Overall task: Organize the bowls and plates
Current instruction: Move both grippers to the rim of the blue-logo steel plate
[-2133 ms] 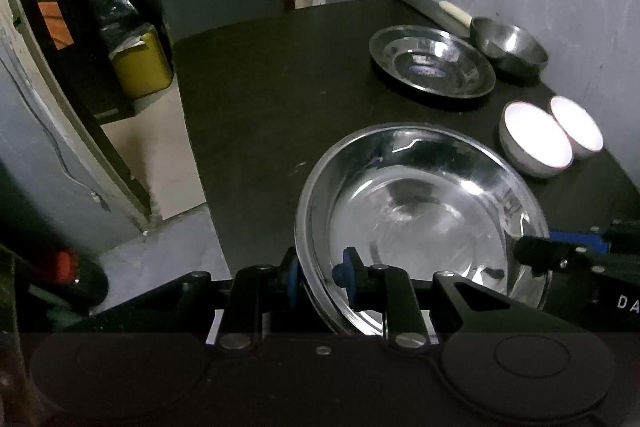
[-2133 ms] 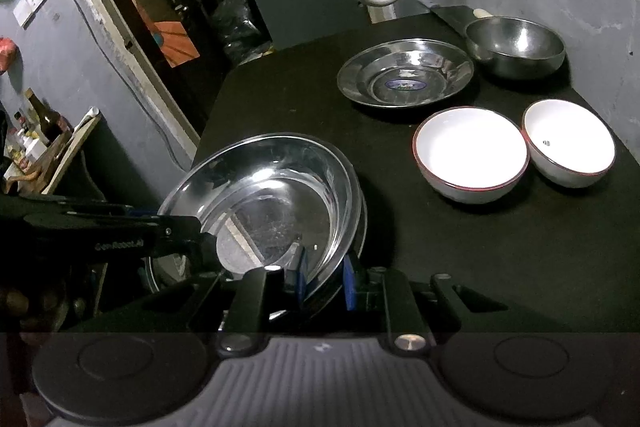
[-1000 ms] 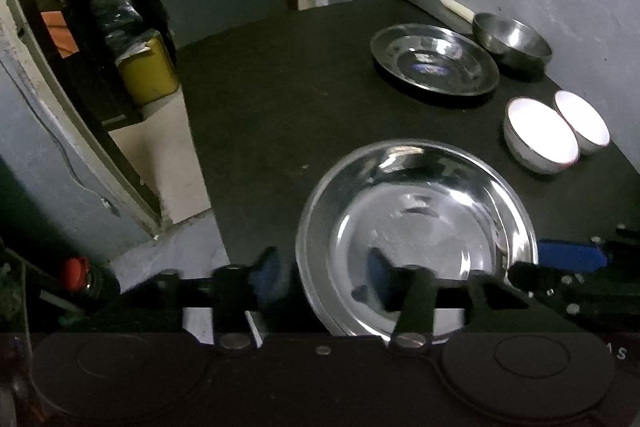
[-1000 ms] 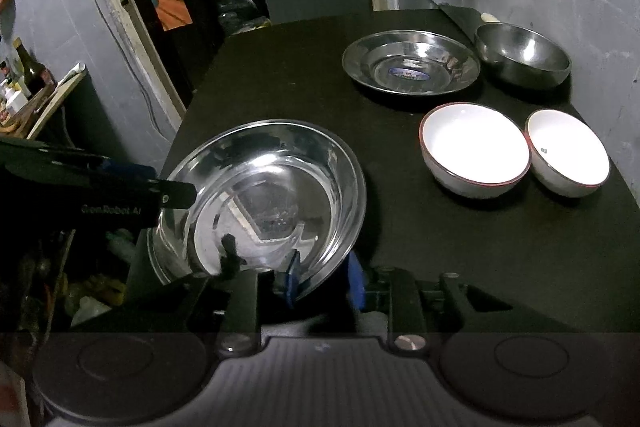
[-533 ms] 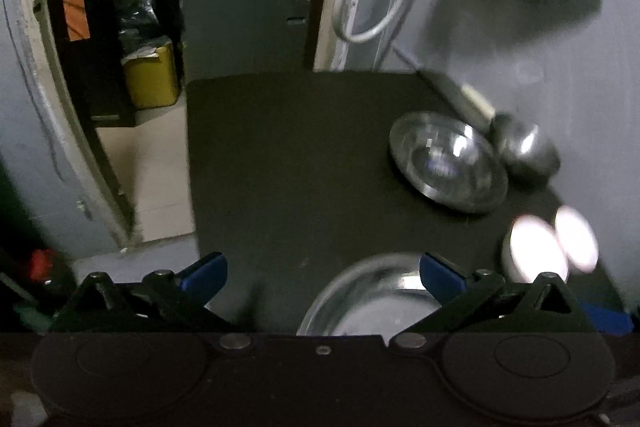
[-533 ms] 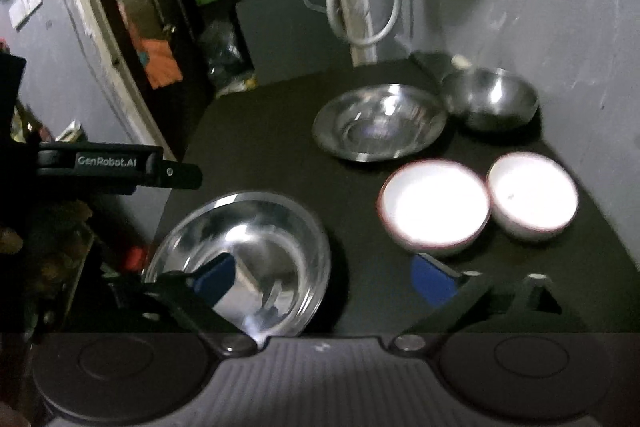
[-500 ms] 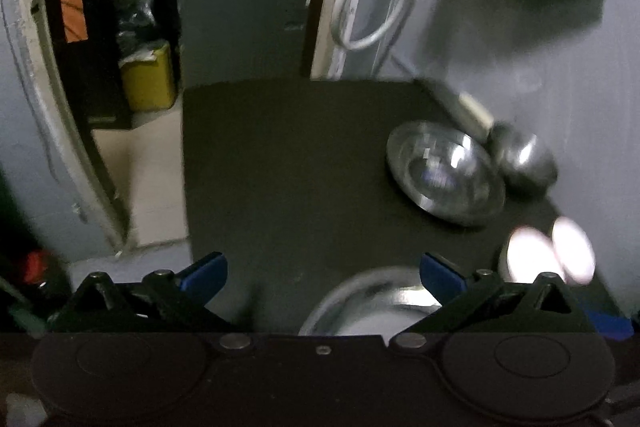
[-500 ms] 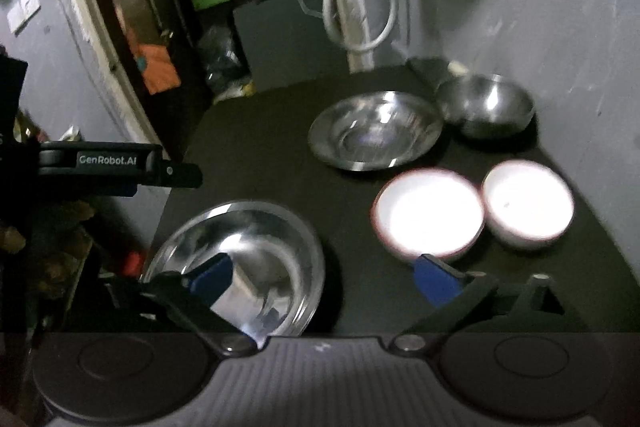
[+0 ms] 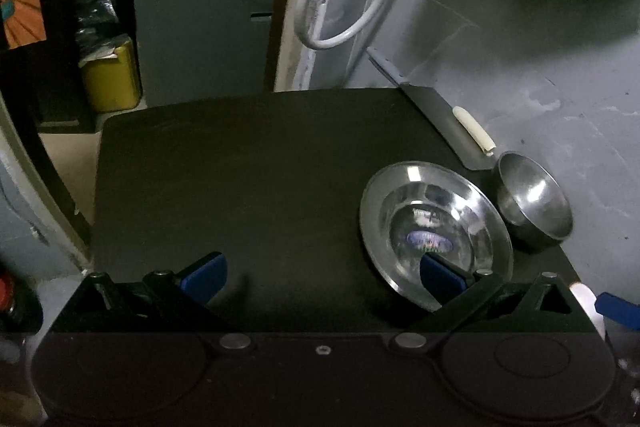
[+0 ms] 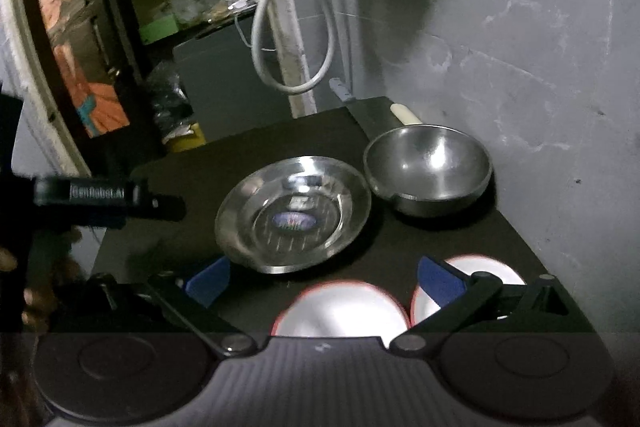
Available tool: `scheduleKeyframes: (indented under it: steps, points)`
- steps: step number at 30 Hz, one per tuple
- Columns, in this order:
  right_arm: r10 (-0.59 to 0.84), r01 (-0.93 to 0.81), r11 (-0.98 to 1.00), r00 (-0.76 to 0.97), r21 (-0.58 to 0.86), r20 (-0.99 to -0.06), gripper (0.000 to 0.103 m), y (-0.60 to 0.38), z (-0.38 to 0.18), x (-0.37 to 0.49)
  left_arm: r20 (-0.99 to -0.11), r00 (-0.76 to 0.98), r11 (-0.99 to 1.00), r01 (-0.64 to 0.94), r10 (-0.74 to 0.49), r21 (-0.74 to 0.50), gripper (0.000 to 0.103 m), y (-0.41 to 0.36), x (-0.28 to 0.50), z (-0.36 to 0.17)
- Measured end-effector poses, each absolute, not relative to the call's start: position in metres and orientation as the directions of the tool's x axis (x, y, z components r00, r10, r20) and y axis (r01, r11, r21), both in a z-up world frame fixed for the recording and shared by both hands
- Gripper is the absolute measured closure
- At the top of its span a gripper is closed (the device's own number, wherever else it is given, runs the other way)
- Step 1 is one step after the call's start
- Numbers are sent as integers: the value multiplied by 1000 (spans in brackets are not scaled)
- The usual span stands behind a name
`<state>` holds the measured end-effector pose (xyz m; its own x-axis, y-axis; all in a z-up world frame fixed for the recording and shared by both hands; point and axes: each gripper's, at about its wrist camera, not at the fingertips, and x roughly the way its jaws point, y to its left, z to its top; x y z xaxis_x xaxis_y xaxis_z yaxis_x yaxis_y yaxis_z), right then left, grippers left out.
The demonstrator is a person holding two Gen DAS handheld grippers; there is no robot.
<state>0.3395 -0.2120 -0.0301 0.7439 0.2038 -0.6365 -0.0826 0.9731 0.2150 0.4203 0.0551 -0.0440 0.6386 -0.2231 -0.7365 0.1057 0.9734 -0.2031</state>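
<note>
A steel plate (image 9: 434,227) with a blue label lies on the black table (image 9: 256,163), with a steel bowl (image 9: 532,201) to its right by the wall. My left gripper (image 9: 322,277) is open and empty above the table, its right finger over the plate's near rim. In the right wrist view the same plate (image 10: 292,213) and steel bowl (image 10: 428,169) lie ahead. Two white red-rimmed bowls (image 10: 342,311) (image 10: 484,273) sit just below my open, empty right gripper (image 10: 324,283). The large steel plate is out of view.
A knife with a pale handle (image 9: 472,133) lies at the table's far right by the grey wall (image 9: 540,67). A white hose (image 9: 340,7) hangs behind. A yellow bin (image 9: 112,75) stands on the floor to the far left. The left gripper's body (image 10: 108,199) shows at left.
Both grippers let go of the large steel plate, opened wide and lifted forward. The large plate has dropped out of both views; the small plate and bowls now look closer.
</note>
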Motion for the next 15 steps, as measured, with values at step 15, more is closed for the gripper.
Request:
scheduleKeyframes:
  steps: [15]
  points:
    - [199, -14, 965, 685, 260, -701, 26, -208, -71, 402, -779, 583, 972, 99, -230, -213, 16, 28, 472, -78]
